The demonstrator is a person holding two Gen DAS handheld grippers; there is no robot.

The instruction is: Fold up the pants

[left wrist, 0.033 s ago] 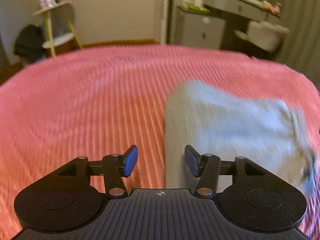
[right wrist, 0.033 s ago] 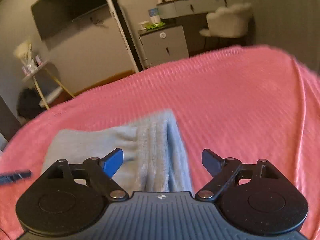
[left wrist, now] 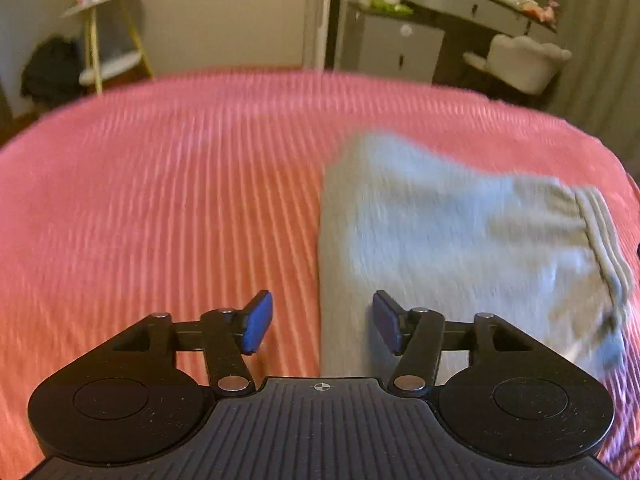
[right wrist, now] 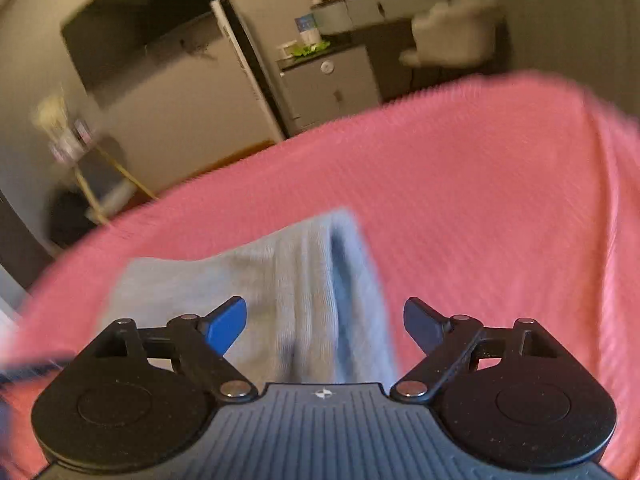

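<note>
Light blue-grey pants point(left wrist: 448, 236) lie folded in a compact rectangle on the pink ribbed bedspread point(left wrist: 180, 200). In the left wrist view their ribbed waistband point(left wrist: 604, 232) is at the right end. My left gripper point(left wrist: 322, 322) is open and empty, just above the fold's near left edge. In the right wrist view the pants point(right wrist: 280, 280) lie left of centre with the waistband ribs point(right wrist: 316, 264) running away from me. My right gripper point(right wrist: 324, 322) is open wide and empty above the waistband end.
The bedspread point(right wrist: 500, 220) spreads wide to all sides. Beyond the bed stand a grey cabinet point(left wrist: 396, 48), a dresser with a pale chair point(left wrist: 524, 60), a small gold-legged shelf point(left wrist: 104, 40) and a dark wall screen point(right wrist: 136, 28).
Both grippers have lifted and drawn back slightly from the folded pants. The right view has tilted and blurred. Both jaws stay open.
</note>
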